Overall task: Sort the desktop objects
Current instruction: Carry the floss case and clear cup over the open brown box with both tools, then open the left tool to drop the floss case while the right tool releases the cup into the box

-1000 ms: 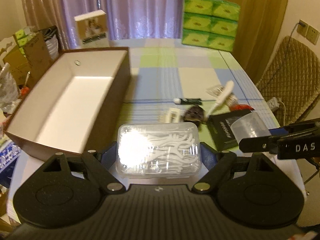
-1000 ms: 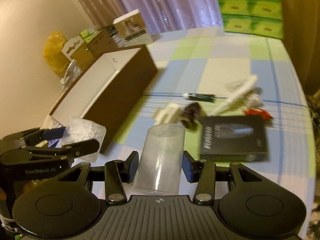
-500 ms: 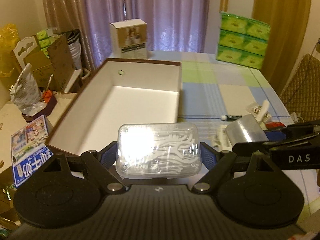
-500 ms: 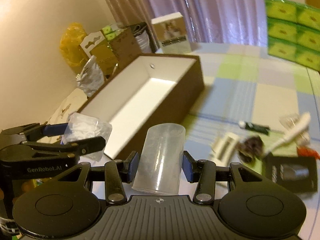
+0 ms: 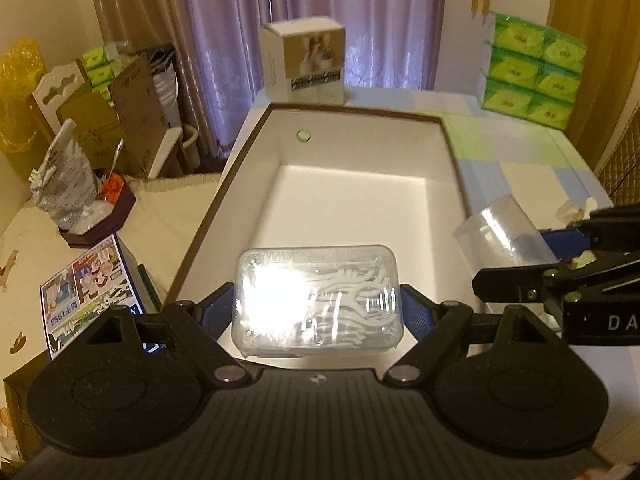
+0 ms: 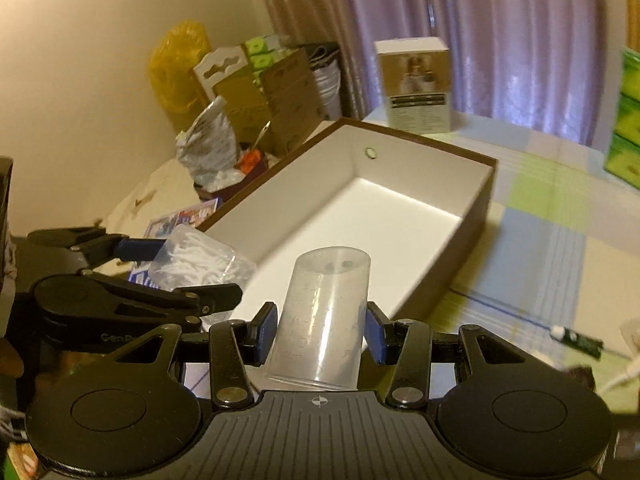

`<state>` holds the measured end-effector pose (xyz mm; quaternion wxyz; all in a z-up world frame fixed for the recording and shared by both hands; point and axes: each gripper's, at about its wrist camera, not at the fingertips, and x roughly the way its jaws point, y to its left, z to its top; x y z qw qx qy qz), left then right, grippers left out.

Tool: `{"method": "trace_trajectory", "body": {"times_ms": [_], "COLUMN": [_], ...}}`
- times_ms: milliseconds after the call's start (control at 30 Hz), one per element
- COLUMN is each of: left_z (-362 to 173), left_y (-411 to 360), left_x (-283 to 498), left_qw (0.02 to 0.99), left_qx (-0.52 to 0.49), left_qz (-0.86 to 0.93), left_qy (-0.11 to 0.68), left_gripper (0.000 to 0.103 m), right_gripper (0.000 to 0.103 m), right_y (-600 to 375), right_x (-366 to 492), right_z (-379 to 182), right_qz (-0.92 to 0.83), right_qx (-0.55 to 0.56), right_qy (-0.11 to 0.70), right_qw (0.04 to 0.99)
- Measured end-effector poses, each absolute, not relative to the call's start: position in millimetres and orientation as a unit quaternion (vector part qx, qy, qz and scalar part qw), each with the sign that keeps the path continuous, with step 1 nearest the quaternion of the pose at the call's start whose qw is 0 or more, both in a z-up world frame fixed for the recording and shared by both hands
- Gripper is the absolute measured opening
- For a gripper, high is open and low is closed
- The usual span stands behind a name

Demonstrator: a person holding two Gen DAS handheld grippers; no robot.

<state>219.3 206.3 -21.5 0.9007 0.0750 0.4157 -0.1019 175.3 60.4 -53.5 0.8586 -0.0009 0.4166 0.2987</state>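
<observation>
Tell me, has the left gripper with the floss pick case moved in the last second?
Yes. The left gripper, shut on the floss pick case, has swung left, from the table's loose items to over the brown box.

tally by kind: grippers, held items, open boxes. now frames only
Grippers: 2, the left gripper and the right gripper
Held items: 2, the floss case in the left, the clear cup in the right
Open boxes: 1, the brown box, nothing seen inside
Total: 5
</observation>
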Motion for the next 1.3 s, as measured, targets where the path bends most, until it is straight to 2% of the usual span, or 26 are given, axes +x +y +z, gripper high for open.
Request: {"method": "trace_trajectory", "body": {"times_ms": [900, 1300], "left_z": [-105, -110], "left_y": [225, 218], "left_x": [294, 300], "left_qw": [0.826, 0.813], "left_qx": [0.169, 0.210], "left_qz": [-0.177, -0.198], "left_qy": [0.507, 0.506], "left_gripper": [0.083, 0.082], "right_gripper": [0.044, 0.044], "right_y": [127, 130], "right_x": [242, 243], "right_z": [-135, -145], "right_qz": [0.332, 0.344], "right_qx": [-0.161, -0.186], "right_qy": [0.504, 0.513], "right_qw": [0.781, 0.765]}}
